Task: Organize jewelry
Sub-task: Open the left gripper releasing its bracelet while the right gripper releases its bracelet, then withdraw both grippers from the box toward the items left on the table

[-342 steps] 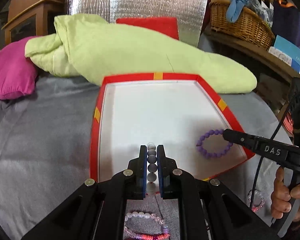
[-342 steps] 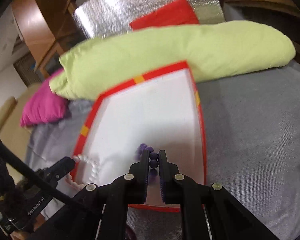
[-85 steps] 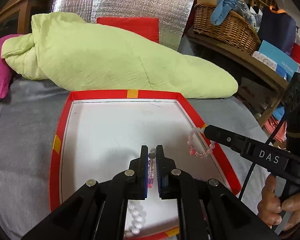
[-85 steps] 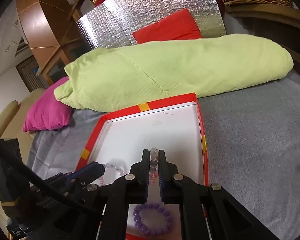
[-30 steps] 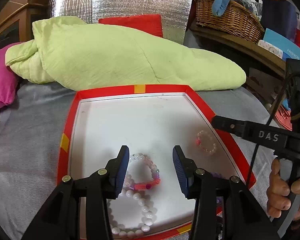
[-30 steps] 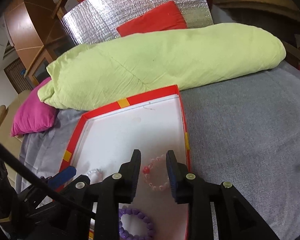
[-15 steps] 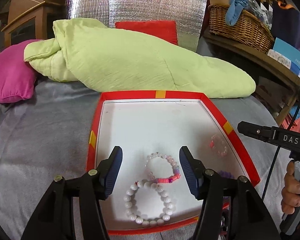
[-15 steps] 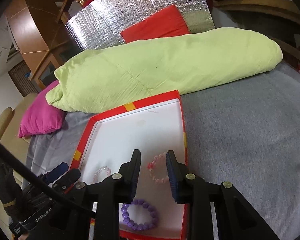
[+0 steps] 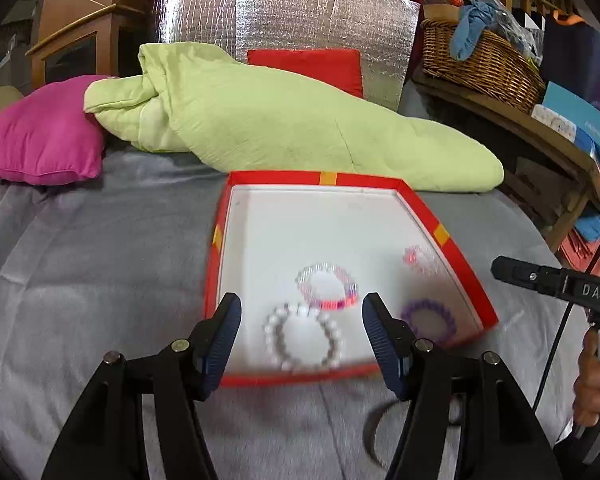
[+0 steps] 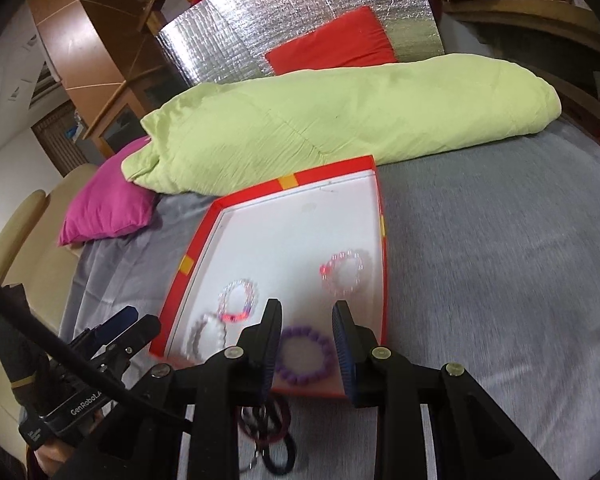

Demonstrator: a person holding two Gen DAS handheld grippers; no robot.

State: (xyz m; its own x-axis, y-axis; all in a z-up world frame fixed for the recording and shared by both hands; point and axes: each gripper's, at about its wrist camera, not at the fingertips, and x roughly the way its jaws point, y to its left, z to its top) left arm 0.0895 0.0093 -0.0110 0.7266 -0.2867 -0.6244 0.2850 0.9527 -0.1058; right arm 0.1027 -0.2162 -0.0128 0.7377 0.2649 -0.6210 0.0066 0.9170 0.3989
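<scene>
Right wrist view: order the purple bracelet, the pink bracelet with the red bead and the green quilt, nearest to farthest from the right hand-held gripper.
1. Purple bracelet: in the red tray's near corner, framed between the open fingers of the right hand-held gripper.
2. Pink bracelet with the red bead: farther in, by the tray's right wall.
3. Green quilt: beyond the tray's far edge.

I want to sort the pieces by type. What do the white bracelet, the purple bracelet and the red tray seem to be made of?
White bracelet: round glossy beads, pearl-like, probably imitation; the blur hides detail.
Purple bracelet: matte, opaque round beads, maybe plastic or stone.
Red tray: looks like cardboard, a thin flat red rim with yellow patches and a plain white floor.
</scene>
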